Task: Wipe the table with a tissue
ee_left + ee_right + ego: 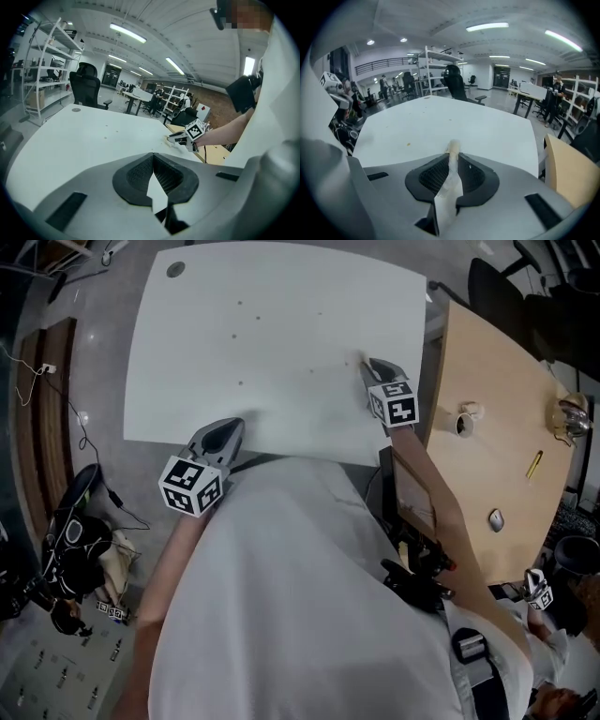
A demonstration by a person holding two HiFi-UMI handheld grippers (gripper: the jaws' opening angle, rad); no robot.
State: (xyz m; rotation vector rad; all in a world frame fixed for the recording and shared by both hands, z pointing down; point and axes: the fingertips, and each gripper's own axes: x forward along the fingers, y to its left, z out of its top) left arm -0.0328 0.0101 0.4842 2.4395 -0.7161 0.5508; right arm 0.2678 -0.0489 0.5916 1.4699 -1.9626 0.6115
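White tissue (451, 183) is sitting pinched between the black pads of the right gripper (453, 157), whose jaws are pressing closed on it. A rolled end is poking out past the tips and seems to be resting on the table (281, 334), as far as the head view lets one judge. The left gripper (153, 157) is carrying nothing: its jaws are meeting at the tips, with only a thin wedge of tabletop showing behind them lower down. It is tilting downward at the table's near edge, towards the left corner, and its marker cube (192, 486) is hanging off that edge. The right gripper is sitting over the table's right side, close to the near edge and well apart from the left one, with its cube (396, 403) just behind the jaws. In the left gripper view the tissue is showing as a pale lump under the right gripper's tips. A few small dark specks (240, 304) are dotting the white tabletop, and a tiny orange crumb (408, 144) is lying left of the tissue. A grey round cap (175, 270) is sitting in the far left corner. A wooden desk (487, 362) is standing just beside the table on the right, carrying a mouse (496, 519) and a yellow pen (533, 465).
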